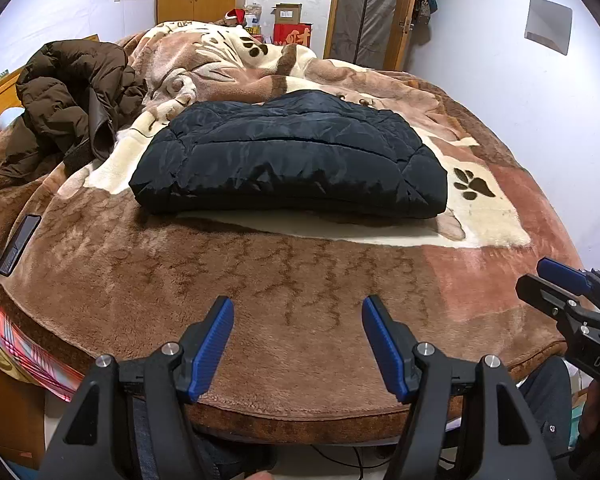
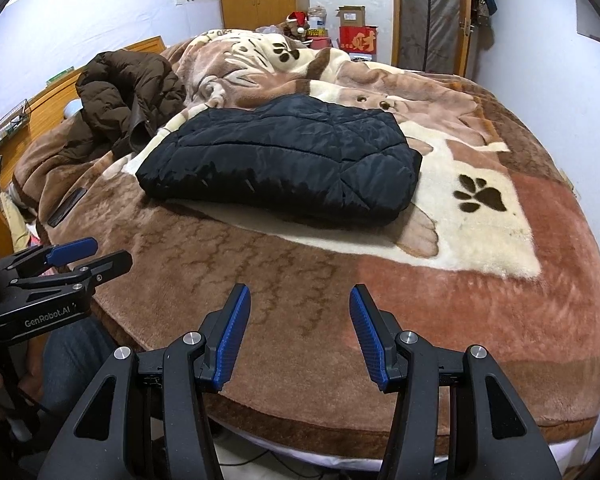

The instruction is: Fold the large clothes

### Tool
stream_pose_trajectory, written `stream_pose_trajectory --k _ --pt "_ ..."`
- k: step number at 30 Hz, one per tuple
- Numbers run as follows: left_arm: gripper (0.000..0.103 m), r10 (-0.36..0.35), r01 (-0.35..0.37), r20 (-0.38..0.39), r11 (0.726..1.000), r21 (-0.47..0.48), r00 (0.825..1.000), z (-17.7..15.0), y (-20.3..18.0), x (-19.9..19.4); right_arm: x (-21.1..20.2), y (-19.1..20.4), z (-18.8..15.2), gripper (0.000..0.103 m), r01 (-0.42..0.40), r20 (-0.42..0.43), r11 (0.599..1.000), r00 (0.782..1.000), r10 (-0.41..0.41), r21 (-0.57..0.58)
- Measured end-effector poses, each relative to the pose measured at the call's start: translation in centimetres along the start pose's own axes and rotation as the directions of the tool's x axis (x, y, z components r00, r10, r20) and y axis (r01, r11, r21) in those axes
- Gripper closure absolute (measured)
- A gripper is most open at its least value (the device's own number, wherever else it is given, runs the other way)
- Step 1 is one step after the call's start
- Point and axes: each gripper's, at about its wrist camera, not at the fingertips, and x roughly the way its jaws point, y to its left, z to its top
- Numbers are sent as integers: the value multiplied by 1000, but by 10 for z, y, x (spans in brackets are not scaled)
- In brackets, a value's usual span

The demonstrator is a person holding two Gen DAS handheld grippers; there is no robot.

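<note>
Hovering empty with jaws wide, each hand-held gripper faced the folded black jacket lying crosswise ahead, roughly equidistant.

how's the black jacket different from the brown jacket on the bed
The black jacket is folded into a flat, neat rectangle; the brown jacket lies crumpled in a loose heap. The black jacket sits mid-bed on the cream patch of the blanket; the brown jacket sits toward the left edge. Both are puffy quilted coats resting on that blanket, untouched by either tool.
</note>
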Motion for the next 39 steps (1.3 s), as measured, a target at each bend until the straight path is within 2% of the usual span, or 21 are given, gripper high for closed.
stream_pose_trajectory --k 39 --pt "34 63 -63 -4 998 9 998 -2 -5 -1 1 7 -2 51 2 -3 1000 1000 -2 -1"
